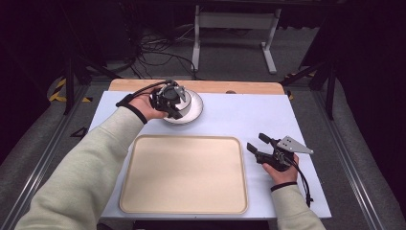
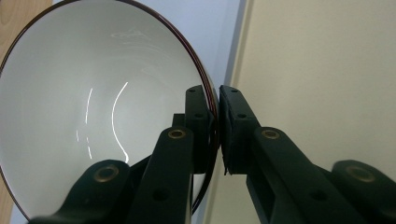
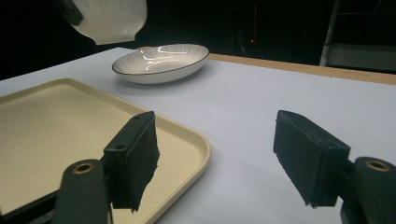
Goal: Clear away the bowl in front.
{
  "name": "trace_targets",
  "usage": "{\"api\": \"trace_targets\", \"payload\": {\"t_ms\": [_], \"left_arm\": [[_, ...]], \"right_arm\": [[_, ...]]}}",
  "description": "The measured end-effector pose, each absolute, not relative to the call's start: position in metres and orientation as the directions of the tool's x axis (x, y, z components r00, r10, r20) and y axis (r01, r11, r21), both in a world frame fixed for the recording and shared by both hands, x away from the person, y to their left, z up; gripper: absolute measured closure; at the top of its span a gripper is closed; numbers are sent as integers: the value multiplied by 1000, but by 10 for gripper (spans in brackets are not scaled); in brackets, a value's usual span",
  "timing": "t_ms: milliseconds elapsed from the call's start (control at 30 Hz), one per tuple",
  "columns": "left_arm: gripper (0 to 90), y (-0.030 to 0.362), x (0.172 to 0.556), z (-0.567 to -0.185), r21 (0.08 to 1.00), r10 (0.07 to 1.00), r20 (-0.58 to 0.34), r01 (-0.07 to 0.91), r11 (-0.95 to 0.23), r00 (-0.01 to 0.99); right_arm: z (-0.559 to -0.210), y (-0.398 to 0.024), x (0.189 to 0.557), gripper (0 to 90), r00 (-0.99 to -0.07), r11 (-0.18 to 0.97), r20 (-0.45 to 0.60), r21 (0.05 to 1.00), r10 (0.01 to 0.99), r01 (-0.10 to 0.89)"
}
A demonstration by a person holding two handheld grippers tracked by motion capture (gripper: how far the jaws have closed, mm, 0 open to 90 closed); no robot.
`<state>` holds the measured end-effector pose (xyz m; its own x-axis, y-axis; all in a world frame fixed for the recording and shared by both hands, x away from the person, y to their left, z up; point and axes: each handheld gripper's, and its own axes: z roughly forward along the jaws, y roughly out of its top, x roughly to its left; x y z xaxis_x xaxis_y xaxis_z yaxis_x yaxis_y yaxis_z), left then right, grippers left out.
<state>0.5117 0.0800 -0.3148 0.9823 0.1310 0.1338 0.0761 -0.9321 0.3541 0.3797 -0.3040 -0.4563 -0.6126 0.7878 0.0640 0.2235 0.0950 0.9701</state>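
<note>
Gripping the rim of the upper bowl (image 2: 93, 107) — the left gripper (image 1: 168, 98) has its jaws pinched on the thin dark-edged wall, one pad inside, one outside, at the far left of the table (image 1: 268, 120). The right gripper view shows this bowl lifted clear, its ribbed white underside hanging above the second bowl (image 3: 161, 61), which sits on the white table surface beyond the tray's (image 1: 143, 191) far edge. Judged step: un-nesting or lifting one bowl off the other, most likely for transfer to the tray. The right gripper (image 1: 258, 144) rests just beside the tray's right edge, jaws spread wide, holding nothing. Next move, as I read it: carry the held bowl toward the tray, keep it level enough that the pinch on a single rim point does not let it swing, then lower it flat before releasing. Materials — both bowls look like glazed ceramic, glossy white inside with bright reflections, a thin dark line round the rim, faint fluting on the outer wall; smooth and hard, so slip in the pads is a fair risk. The tray is matte beige, rectangular with rounded corners and a low raised lip. The gripper pads are black and somewhat rough-edged.
</note>
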Motion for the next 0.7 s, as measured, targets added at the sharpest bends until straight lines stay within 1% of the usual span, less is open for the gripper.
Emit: {"api": "trace_targets", "payload": {"t_ms": [167, 300, 400, 700], "left_arm": [[832, 80, 494, -298, 350, 113, 139, 58, -935, 984], [832, 78, 480, -293, 350, 100, 146, 43, -936, 984], [831, 79, 467, -289, 365, 65, 124, 15, -931, 990], [832, 81, 437, -277, 375, 19, 145, -37, -926, 989]], "right_arm": [[-456, -304, 380, 315, -615, 98, 63, 970, 786, 224], [-456, -304, 380, 316, -615, 97, 63, 970, 786, 224], [-456, -304, 380, 317, -616, 97, 64, 970, 785, 224], [-456, -303, 380, 321, -617, 102, 59, 969, 784, 223]]}}
